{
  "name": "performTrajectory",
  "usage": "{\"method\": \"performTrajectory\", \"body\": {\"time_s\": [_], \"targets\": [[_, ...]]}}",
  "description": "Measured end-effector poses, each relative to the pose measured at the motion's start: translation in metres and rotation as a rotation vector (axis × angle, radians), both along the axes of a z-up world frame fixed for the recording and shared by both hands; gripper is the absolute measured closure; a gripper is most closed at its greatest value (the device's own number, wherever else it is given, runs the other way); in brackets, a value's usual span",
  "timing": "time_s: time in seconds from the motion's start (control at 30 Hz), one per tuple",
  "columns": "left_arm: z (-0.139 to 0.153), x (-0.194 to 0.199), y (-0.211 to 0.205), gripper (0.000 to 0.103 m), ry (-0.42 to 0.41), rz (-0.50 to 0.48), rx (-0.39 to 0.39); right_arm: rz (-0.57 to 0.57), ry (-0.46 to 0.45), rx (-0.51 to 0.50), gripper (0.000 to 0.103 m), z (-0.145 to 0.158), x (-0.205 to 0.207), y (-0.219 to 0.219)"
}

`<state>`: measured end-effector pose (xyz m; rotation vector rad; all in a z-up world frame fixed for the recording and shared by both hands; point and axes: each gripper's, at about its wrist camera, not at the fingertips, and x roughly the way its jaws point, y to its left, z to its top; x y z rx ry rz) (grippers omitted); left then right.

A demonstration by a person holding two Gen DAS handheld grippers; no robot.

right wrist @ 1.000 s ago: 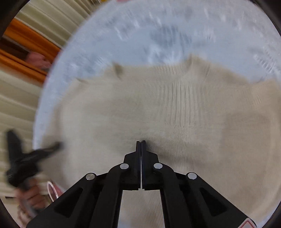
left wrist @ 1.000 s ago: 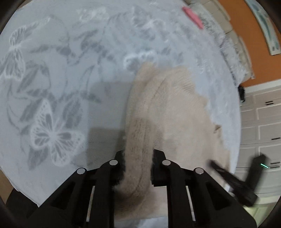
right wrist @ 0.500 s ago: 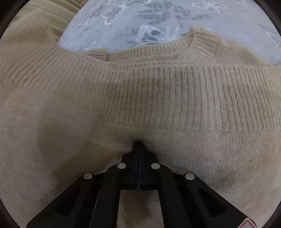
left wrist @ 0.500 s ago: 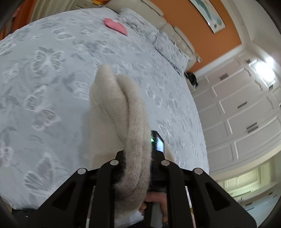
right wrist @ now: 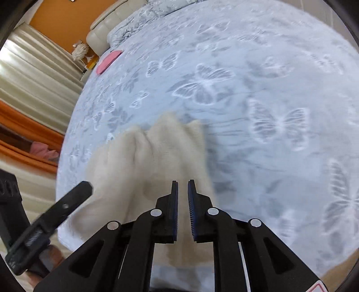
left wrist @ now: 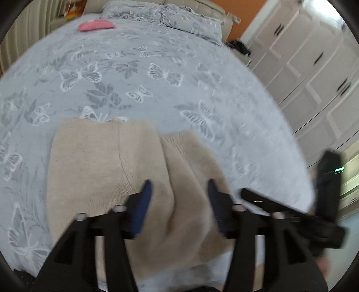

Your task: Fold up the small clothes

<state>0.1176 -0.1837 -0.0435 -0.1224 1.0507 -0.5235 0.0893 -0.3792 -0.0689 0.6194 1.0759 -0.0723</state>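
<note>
A small beige knit sweater (left wrist: 107, 161) lies folded over itself on the butterfly-print bedspread (left wrist: 157, 74) near the bed's front edge. My left gripper (left wrist: 178, 193) is open wide just above it, with the bunched right part of the knit between the jaws but not pinched. In the right wrist view the sweater (right wrist: 157, 157) lies ahead and to the left, and my right gripper (right wrist: 182, 188) is slightly open over its right edge, holding nothing. The right gripper also shows in the left wrist view (left wrist: 280, 209), and the left gripper in the right wrist view (right wrist: 51, 215).
A pink item (left wrist: 96, 25) lies far back on the bed near grey pillows (left wrist: 161, 13). White wardrobe doors (left wrist: 314, 63) stand to the right. Curtains (right wrist: 33, 78) hang to the left. The bed's front edge runs just below the sweater.
Both grippers have let go of the sweater and opened. The left one had lifted a fold and laid it over; the sweater now lies folded on the bed. Both have pulled back.
</note>
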Motion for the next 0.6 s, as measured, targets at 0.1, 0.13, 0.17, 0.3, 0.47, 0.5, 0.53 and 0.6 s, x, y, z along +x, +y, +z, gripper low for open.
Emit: {"method": "performTrajectory", "body": {"time_s": [0.1, 0.13, 0.17, 0.3, 0.47, 0.5, 0.53, 0.6], "targets": [[0.005, -0.018, 0.003, 0.023, -0.043, -0.026, 0.016, 0.035, -0.042, 0.044, 0.061, 0.007, 0.002, 0.002], [0.008, -0.022, 0.012, 0.02, -0.055, -0.027, 0.034, 0.054, -0.056, 0.062, 0.053, 0.01, 0.006, 0.007], [0.011, -0.027, 0.018, 0.019, -0.064, -0.019, 0.048, 0.081, -0.068, 0.084, 0.045, 0.012, 0.014, 0.015], [0.009, -0.029, 0.065, 0.018, -0.057, 0.053, 0.102, 0.189, -0.034, 0.041, 0.029, 0.003, 0.047, 0.047], [-0.007, -0.026, 0.117, 0.018, 0.016, 0.148, 0.103, 0.242, 0.131, -0.005, 0.029, -0.048, 0.085, 0.082], [-0.01, -0.026, 0.124, 0.018, 0.024, 0.16, 0.099, 0.252, 0.159, 0.005, 0.029, -0.057, 0.09, 0.09], [-0.012, -0.026, 0.128, 0.018, 0.028, 0.162, 0.093, 0.254, 0.158, 0.02, 0.034, -0.06, 0.092, 0.097], [-0.014, -0.028, 0.133, 0.018, 0.033, 0.156, 0.089, 0.271, 0.126, 0.07, 0.086, -0.05, 0.094, 0.109]]}}
